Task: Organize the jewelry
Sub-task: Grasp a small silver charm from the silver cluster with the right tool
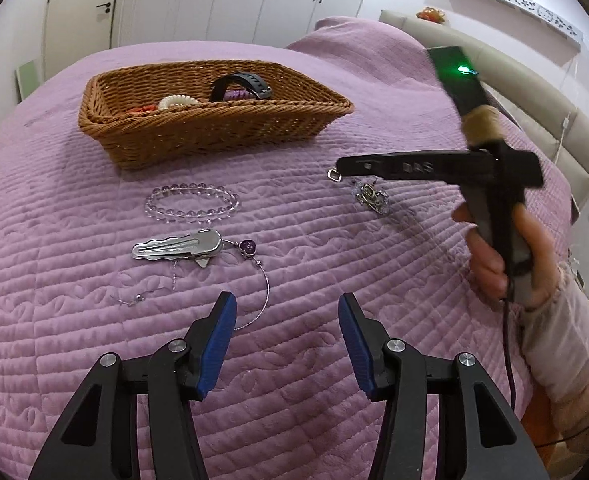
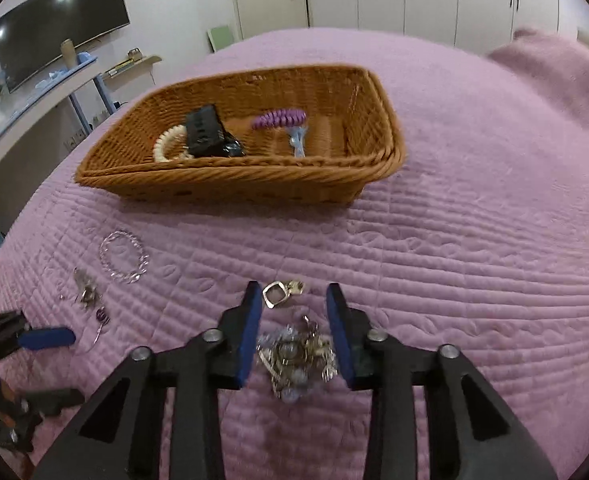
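- My right gripper [image 2: 294, 334], jaws wide, straddles the tangled silver metal jewelry heap [image 2: 296, 354] on the quilted purple bedspread [image 2: 474, 280].
- My left gripper [image 1: 286, 336], also wide, holds nothing, farther off.
- The brown wicker basket [image 2: 230, 184] lies straight ahead.

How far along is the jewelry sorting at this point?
Partly done. The basket already holds a watch, coil ties and a clip. The open right gripper straddles a tangled pile. The bead bracelet, hair clip and necklace remain on the bedspread.
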`<state>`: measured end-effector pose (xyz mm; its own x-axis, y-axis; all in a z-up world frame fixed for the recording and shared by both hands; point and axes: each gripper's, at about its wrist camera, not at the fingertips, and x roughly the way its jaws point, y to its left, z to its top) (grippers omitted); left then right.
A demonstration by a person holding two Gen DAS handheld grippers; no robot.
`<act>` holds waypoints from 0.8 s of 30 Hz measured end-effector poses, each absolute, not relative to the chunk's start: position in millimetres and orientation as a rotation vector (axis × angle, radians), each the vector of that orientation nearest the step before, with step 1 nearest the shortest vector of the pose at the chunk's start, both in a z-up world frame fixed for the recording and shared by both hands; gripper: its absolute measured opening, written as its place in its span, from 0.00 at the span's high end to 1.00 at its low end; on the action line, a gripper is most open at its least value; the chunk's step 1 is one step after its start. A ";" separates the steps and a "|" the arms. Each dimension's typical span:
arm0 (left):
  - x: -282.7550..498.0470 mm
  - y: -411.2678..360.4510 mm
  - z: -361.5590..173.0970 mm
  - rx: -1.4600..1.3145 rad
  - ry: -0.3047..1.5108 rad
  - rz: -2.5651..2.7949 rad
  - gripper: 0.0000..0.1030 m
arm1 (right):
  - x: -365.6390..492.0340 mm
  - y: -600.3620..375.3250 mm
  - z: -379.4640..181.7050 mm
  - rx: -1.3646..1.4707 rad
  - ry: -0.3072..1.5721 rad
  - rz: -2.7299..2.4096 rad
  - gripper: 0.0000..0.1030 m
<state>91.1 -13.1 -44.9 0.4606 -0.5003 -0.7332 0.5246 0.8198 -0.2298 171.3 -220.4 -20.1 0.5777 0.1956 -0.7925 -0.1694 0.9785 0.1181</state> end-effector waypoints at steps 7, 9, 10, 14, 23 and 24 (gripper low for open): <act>99.6 -19.7 -47.9 0.042 0.907 -0.594 0.66 | 189.5 -219.4 -28.7 0.039 0.950 0.207 0.81; 104.0 -24.9 -49.8 0.059 0.921 -0.570 0.68 | 190.0 -215.2 -29.8 0.028 0.944 0.208 0.83; 106.0 -27.1 -50.2 0.068 0.923 -0.562 0.69 | 189.2 -214.3 -31.0 0.019 0.940 0.204 0.83; 109.8 -38.6 -51.0 0.124 0.922 -0.497 0.87 | 184.2 -211.2 -31.2 0.010 0.922 0.209 0.87; 97.2 -37.2 -41.7 0.137 0.868 -0.522 0.98 | 166.6 -229.9 -23.7 0.096 0.859 0.267 0.89; 94.7 -34.1 -38.7 0.120 0.860 -0.539 0.98 | 165.4 -233.5 -22.4 0.115 0.854 0.275 0.89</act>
